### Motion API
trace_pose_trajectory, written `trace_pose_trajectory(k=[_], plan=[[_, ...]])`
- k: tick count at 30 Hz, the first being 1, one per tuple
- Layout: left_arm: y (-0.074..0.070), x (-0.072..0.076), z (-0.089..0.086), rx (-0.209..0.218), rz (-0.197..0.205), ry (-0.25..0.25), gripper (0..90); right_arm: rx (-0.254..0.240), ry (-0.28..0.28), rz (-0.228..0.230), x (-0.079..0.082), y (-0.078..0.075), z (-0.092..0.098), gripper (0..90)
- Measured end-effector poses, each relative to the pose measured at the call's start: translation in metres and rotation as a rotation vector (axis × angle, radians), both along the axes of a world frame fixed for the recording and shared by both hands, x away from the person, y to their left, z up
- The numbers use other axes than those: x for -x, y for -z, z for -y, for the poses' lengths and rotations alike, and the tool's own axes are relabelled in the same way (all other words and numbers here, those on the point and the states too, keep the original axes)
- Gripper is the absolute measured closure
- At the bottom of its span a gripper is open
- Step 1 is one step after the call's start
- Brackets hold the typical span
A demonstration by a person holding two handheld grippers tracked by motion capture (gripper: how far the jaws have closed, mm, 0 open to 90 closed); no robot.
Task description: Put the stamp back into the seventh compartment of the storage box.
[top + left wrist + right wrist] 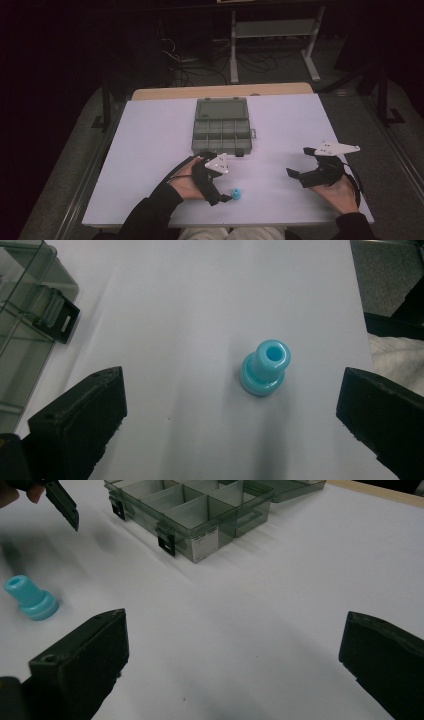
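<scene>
Blue peg stands ungrasped on the surface, both claws agape, left claw straddling it; organizer box compartments look empty.

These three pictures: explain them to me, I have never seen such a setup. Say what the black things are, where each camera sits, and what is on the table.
A person sits at a white table and holds a hand-operated tool in each hand: the left gripper and the right gripper, each with two black jaws. The high view looks down from above. Each gripper view comes from a camera riding on that gripper, looking along its jaws. On the table stand a small blue plastic piece and an open grey compartment box. Nothing is held: both grippers are open, and the left one's jaws stand wide on either side of the blue piece without touching it.
</scene>
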State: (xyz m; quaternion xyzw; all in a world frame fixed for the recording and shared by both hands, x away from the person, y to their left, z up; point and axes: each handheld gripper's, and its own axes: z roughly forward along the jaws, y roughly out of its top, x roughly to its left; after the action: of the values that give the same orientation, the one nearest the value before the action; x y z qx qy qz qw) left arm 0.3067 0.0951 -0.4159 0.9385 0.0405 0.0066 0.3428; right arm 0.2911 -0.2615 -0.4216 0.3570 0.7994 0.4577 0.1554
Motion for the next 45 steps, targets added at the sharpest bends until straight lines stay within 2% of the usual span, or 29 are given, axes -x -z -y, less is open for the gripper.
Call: trace_pose_trajectory(k=[5,10,15,16,18,20,23,26,27,31,32,37,40,41,42,45], plan=[[0.003,0.001,0.005,-0.001,-0.006,0.008,0.0,0.001,-0.005,-0.002,0.000,0.000,0.000,0.0],[0.006,0.000,0.012,-0.031,-0.041,0.001,0.0,0.000,-0.005,-0.004,0.000,0.000,-0.001,0.0],[0.010,0.002,0.018,-0.055,-0.042,0.016,0.4,0.005,-0.011,-0.010,0.001,-0.001,-0.002,0.0],[0.009,0.003,0.018,-0.053,-0.033,0.026,5.0,0.006,-0.013,-0.007,0.001,-0.001,-0.003,0.0],[0.008,0.004,0.018,-0.045,-0.026,0.026,7.1,0.006,-0.012,-0.007,0.001,-0.001,-0.003,0.0],[0.007,0.005,0.019,-0.035,-0.027,0.040,15.1,0.005,-0.011,-0.007,0.001,-0.002,-0.002,0.0],[0.006,0.006,0.020,-0.037,-0.014,0.050,16.9,0.004,-0.011,-0.008,0.001,-0.002,-0.002,0.0],[0.005,0.008,0.021,-0.021,0.007,0.060,26.1,0.006,-0.012,-0.013,0.000,-0.001,-0.002,0.0],[0.005,0.008,0.021,-0.020,0.012,0.061,26.1,0.006,-0.012,-0.013,0.000,-0.001,-0.002,0.0],[0.005,0.008,0.023,-0.025,-0.004,0.072,31.1,0.007,-0.010,-0.013,0.000,-0.001,-0.002,0.0],[0.005,0.008,0.023,-0.027,-0.009,0.077,35.1,0.008,-0.010,-0.012,0.001,-0.002,-0.001,0.0],[0.006,0.009,0.023,-0.037,0.004,0.085,42.8,0.007,-0.010,-0.012,0.001,-0.002,-0.001,0.0],[0.006,0.010,0.023,-0.037,0.002,0.102,55.1,0.006,-0.009,-0.012,0.001,-0.002,-0.001,0.0],[0.005,0.010,0.023,-0.038,0.004,0.107,55.1,0.006,-0.009,-0.012,0.001,-0.002,-0.001,0.0],[0.005,0.010,0.023,-0.040,0.009,0.110,60.1,0.006,-0.008,-0.014,0.001,-0.002,0.000,0.0],[0.005,0.011,0.022,-0.041,0.022,0.110,64.8,0.012,-0.009,-0.013,0.001,-0.001,-0.001,0.0]])
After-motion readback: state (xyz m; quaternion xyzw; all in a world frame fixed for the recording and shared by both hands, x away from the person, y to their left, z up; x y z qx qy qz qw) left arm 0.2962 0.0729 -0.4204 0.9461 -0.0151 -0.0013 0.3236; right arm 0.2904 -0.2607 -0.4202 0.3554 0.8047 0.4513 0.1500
